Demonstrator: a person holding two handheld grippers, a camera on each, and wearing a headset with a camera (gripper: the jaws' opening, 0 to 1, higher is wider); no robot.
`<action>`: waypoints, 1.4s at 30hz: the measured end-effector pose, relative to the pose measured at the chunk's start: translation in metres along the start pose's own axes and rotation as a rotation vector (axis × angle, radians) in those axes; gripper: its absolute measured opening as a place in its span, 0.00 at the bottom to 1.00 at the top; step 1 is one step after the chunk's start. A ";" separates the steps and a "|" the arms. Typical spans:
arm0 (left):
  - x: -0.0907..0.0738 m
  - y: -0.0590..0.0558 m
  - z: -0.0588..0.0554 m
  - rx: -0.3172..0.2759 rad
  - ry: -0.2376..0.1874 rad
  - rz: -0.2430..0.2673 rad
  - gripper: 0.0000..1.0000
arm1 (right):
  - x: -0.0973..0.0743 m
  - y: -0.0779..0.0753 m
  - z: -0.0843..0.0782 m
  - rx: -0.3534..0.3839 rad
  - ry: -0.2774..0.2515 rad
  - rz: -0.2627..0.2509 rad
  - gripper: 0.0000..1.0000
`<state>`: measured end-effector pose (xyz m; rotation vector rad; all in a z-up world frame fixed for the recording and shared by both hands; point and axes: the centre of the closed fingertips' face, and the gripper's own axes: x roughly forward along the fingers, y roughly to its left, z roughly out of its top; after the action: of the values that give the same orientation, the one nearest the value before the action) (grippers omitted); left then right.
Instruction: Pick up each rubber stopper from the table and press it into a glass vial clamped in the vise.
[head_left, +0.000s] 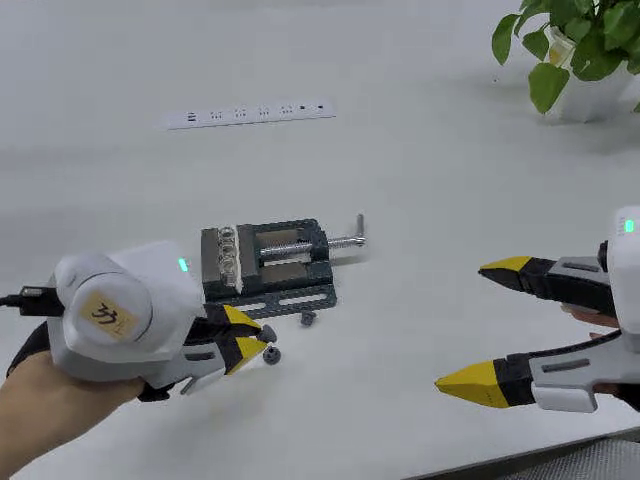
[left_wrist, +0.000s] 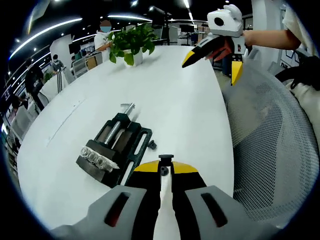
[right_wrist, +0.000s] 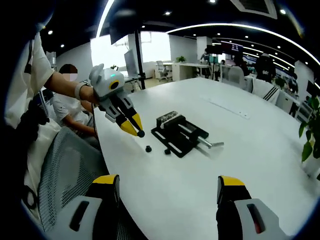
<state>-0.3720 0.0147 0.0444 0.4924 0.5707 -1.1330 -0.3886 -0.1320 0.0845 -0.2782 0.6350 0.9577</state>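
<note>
A dark vise (head_left: 290, 262) stands mid-table with a row of glass vials (head_left: 228, 255) clamped in its jaws; the vise (left_wrist: 120, 142) and vials (left_wrist: 97, 157) also show in the left gripper view. My left gripper (head_left: 258, 342) is just in front of the vise, shut on a small grey rubber stopper (head_left: 272, 354) at its yellow tips (left_wrist: 165, 167). A second stopper (head_left: 308, 318) lies on the table by the vise's near edge. My right gripper (head_left: 475, 325) hovers far to the right, wide open with nothing in it (right_wrist: 169, 185).
A white power strip (head_left: 250, 113) lies at the back of the white table (head_left: 420, 190). A potted plant (head_left: 585, 55) stands at the far right corner. The table's front edge runs close under the right gripper, with a mesh chair (left_wrist: 270, 145) beyond it.
</note>
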 end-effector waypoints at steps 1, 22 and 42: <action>-0.003 -0.006 0.007 0.005 -0.008 -0.008 0.03 | 0.001 0.002 0.006 -0.017 0.000 0.011 0.79; -0.021 -0.036 0.058 0.246 -0.041 -0.026 0.03 | 0.039 0.061 0.059 -0.271 0.027 0.252 0.56; -0.015 -0.041 0.065 0.280 -0.051 -0.025 0.03 | 0.049 0.087 0.049 -0.343 0.068 0.375 0.28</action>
<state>-0.4038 -0.0301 0.0998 0.6962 0.3763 -1.2533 -0.4220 -0.0265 0.0971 -0.5089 0.5942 1.4261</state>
